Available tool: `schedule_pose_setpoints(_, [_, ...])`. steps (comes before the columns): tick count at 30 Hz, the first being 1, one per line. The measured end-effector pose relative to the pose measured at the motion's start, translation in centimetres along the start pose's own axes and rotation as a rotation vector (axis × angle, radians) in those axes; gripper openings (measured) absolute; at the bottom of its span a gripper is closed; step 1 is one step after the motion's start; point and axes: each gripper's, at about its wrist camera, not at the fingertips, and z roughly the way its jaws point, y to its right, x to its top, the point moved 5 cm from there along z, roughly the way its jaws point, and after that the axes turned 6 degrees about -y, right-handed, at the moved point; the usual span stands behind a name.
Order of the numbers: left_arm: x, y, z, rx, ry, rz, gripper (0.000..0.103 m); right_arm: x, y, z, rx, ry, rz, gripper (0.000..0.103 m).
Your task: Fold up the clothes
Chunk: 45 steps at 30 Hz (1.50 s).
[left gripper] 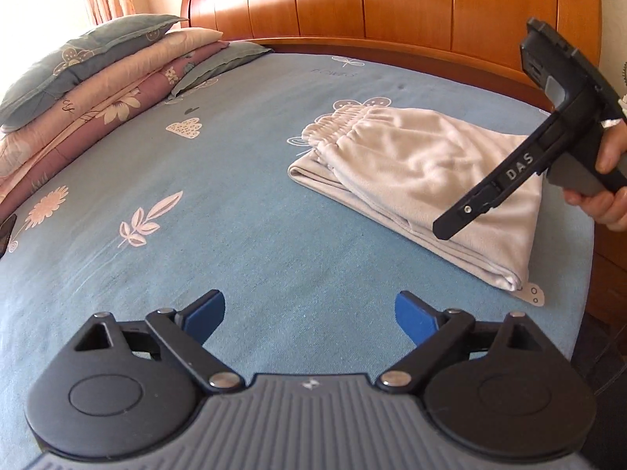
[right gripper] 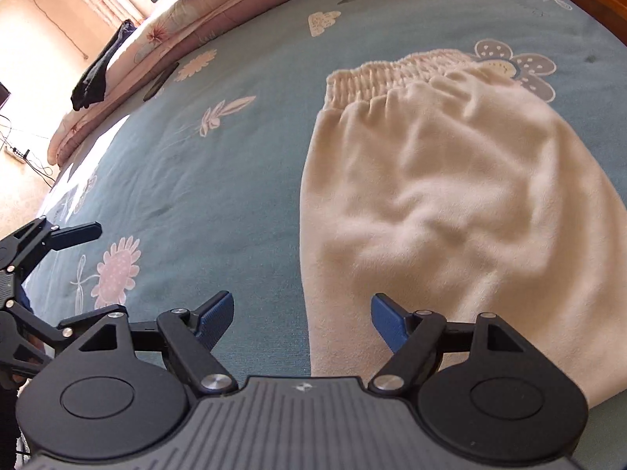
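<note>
Currently both the left gripper (left gripper: 309, 315) and right gripper (right gripper: 301, 319) hang spread and empty near the folded pale trousers (left gripper: 423, 168) lying below the headboard (left gripper: 392, 4), fold apparently done; next likely smoothing or moving on.

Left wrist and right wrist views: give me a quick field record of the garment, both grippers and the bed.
garment: cream trousers, folded, elastic waistband toward the headboard
surface: blue floral bedsheet
left gripper: open, nothing between the fingers, over bare sheet beside the trousers
right gripper: open, empty, above the trousers' near edge
bedding: stacked pillows and quilts at the far side of the bed
</note>
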Motion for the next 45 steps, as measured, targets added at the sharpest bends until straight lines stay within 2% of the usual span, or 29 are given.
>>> schedule_pose_setpoints(4, [-2.1, 0.4, -1.5, -0.012, 0.024, -0.013, 0.096, -1.5, -0.6, -2.6, 0.022, 0.094, 0.04, 0.081])
schedule_pose_setpoints(8, [-4.2, 0.8, -1.6, -0.016, 0.011, -0.038, 0.098, -4.5, -0.5, -4.1, 0.002, 0.155, 0.082, 0.081])
schedule_pose_setpoints(11, [-5.0, 1.1, -1.7, -0.027, 0.0, -0.051, 0.098, -6.7, 0.0, -2.6, 0.063, 0.121, 0.143, 0.081])
schedule_pose_setpoints(12, [-5.2, 1.2, -1.9, -0.027, -0.001, -0.054, 0.098, -7.3, 0.0, -1.7, 0.058, 0.098, 0.16, 0.081])
schedule_pose_setpoints(14, [-5.5, 1.3, -2.2, -0.024, -0.001, -0.058, 0.097, -7.8, 0.1, -0.8, 0.0, 0.085, 0.158, 0.081])
schedule_pose_setpoints(16, [-5.8, 1.2, -2.9, -0.007, 0.015, -0.058, 0.098, -7.8, -0.4, -1.6, 0.007, 0.105, 0.154, 0.081])
schedule_pose_setpoints(19, [-6.3, 0.9, -3.3, 0.007, 0.031, -0.077, 0.098, -7.6, -1.1, -3.4, 0.047, 0.179, 0.157, 0.081])
schedule_pose_setpoints(21, [-6.5, 0.8, -3.1, 0.01, 0.015, -0.088, 0.098, -7.6, -1.0, -4.2, -0.005, 0.218, 0.132, 0.081])
schedule_pose_setpoints(23, [-6.7, 0.7, -2.9, 0.02, 0.003, -0.093, 0.098, -7.0, 0.7, -5.8, -0.057, 0.279, 0.134, 0.081])
schedule_pose_setpoints(27, [-6.6, 0.7, -2.6, 0.049, 0.017, -0.097, 0.098, -4.8, 8.4, -10.6, -0.206, 0.438, 0.274, 0.081])
schedule_pose_setpoints(29, [-6.5, 0.7, -2.4, 0.064, 0.031, -0.114, 0.098, -3.9, 12.4, -11.6, -0.241, 0.47, 0.356, 0.081])
schedule_pose_setpoints(31, [-6.5, 0.6, -2.1, 0.082, 0.049, -0.131, 0.098, -3.5, 15.1, -11.1, -0.24, 0.46, 0.409, 0.081])
schedule_pose_setpoints(34, [-6.4, 0.3, -2.1, 0.111, 0.072, -0.157, 0.098, -3.7, 17.2, -8.2, -0.264, 0.38, 0.449, 0.081])
schedule_pose_setpoints(37, [-6.3, -0.3, -3.0, 0.186, 0.114, -0.176, 0.098, -3.9, 15.7, -8.4, -0.301, 0.388, 0.406, 0.082])
schedule_pose_setpoints(40, [-6.4, -1.4, -4.4, 0.218, 0.146, -0.227, 0.098, -4.1, 12.9, -10.5, -0.307, 0.422, 0.337, 0.082])
schedule_pose_setpoints(42, [-6.6, -2.1, -5.7, 0.246, 0.181, -0.27, 0.098, -3.9, 10.0, -12.1, -0.337, 0.414, 0.263, 0.085])
schedule_pose_setpoints(45, [-7.1, -2.8, -8.1, 0.333, 0.24, -0.305, 0.098, -4.2, 3.6, -14.0, -0.371, 0.392, 0.086, 0.091])
